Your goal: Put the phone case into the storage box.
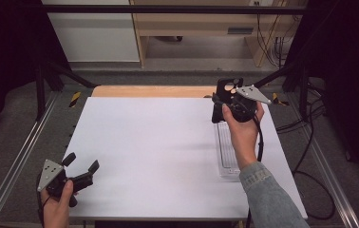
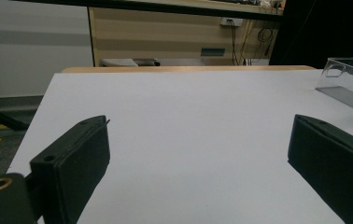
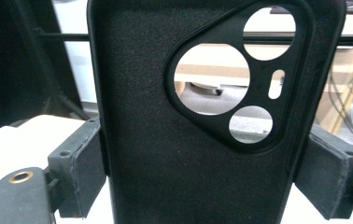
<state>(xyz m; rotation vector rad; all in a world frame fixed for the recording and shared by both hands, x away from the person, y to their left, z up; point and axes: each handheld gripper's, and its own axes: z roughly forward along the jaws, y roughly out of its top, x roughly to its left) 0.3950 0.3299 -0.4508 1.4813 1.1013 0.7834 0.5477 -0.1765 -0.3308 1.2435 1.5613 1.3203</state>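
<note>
We held the black phone case [image 3: 198, 121] upright above the clear plastic tray [image 1: 226, 156], the right gripper [image 1: 230, 102] clamped on its side edges — steady squeeze, no twisting. Our left gripper [image 1: 80, 164] waited wide open and empty at the white table's [image 1: 158, 152] near-left corner.

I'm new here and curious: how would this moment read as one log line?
right gripper: shut on phone case, raised | left gripper: open, idle | clear tray: on table

You won't find any readable text, label, brand or number here: not on the phone case [image 3: 174, 140], the clear tray [image 2: 352, 86], or the table [image 1: 158, 152]. The only sign is yellow-and-black hazard tape [image 1: 75, 98] on the frame.
</note>
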